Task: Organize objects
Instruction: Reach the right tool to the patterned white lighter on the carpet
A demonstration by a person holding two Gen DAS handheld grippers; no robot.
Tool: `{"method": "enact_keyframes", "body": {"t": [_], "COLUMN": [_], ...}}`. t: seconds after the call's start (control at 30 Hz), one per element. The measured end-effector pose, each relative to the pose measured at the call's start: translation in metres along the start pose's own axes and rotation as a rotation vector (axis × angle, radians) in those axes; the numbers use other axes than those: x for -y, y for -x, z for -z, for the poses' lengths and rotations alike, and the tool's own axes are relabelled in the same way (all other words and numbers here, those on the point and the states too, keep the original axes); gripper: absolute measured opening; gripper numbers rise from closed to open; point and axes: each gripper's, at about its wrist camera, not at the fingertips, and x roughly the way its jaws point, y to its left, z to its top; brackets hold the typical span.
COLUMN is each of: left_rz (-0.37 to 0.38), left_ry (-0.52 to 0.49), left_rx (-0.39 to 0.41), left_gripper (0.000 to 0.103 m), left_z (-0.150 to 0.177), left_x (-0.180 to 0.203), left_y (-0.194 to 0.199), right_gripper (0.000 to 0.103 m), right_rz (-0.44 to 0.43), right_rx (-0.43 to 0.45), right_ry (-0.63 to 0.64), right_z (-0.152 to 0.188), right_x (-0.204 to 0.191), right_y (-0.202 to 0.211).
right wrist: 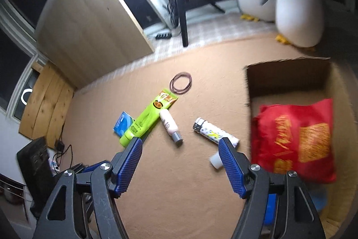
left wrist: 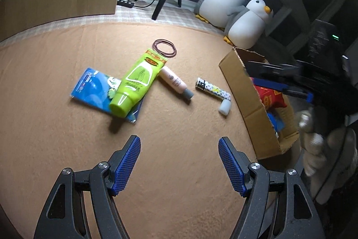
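Both my left gripper (left wrist: 179, 145) and right gripper (right wrist: 180, 146) stand open, holding nothing. On the tan mat (left wrist: 56, 127), mid-surface: green tube (left wrist: 134, 84), lettering illegible; pink bottle (left wrist: 175, 82); patterned lighter (left wrist: 211, 89). Red packet (right wrist: 295, 140) lies in the cardboard box (right wrist: 288, 75), right edge.

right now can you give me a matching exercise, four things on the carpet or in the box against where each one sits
Things:
1. lime green plastic tube
2. thin brown rubber bands
3. red foil snack packet
4. patterned white lighter

Places:
A. inside the brown cardboard box
B. lying partly on the flat blue packet
C. on the carpet, nearest the box
D. just past the tube's flat end

Pairs: 1-B, 2-D, 3-A, 4-C
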Motion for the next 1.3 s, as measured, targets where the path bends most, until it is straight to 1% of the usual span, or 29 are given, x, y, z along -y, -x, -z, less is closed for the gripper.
{"method": "enact_keyframes", "body": {"t": [0.13,0.33,0.5,0.73,0.8,0.87,1.0,1.03,1.13,1.3], "left_rz": [0.0,0.001,0.003,0.012,0.017,0.021,0.03,0.032,0.041,0.057], "left_ry": [0.019,0.047,0.066,0.073,0.069,0.066,0.057,0.055,0.047,0.026], "left_rx": [0.013,0.034,0.04,0.036,0.036,0.034,0.025,0.024,0.015,0.001], "left_gripper": [0.075,0.075,0.075,0.075,0.075,0.075,0.075,0.075,0.075,0.075], "left_z": [0.007,0.015,0.021,0.024,0.025,0.023,0.023,0.022,0.021,0.018], "left_x": [-0.007,-0.019,-0.028,-0.037,-0.038,-0.038,-0.039,-0.038,-0.036,-0.031], "left_y": [0.01,0.025,0.033,0.036,0.037,0.037,0.035,0.034,0.031,0.026], "right_gripper": [0.067,0.062,0.059,0.059,0.059,0.059,0.059,0.059,0.059,0.059], "right_rz": [0.008,0.079,0.148,0.225,0.214,0.175,0.126,0.115,0.12,0.101], "right_rx": [-0.064,-0.157,-0.177,-0.212,-0.226,-0.243,-0.254,-0.252,-0.241,-0.273], "right_ry": [-0.007,0.005,-0.028,-0.032,-0.061,-0.109,-0.153,-0.152,-0.137,-0.106], "right_z": [-0.011,-0.026,-0.033,-0.036,-0.034,-0.029,-0.022,-0.02,-0.016,0.002], "right_x": [-0.007,-0.015,-0.007,0.001,0.004,0.009,0.011,0.011,0.009,0.001], "right_y": [-0.031,-0.076,-0.096,-0.114,-0.115,-0.112,-0.105,-0.102,-0.092,-0.085]}}
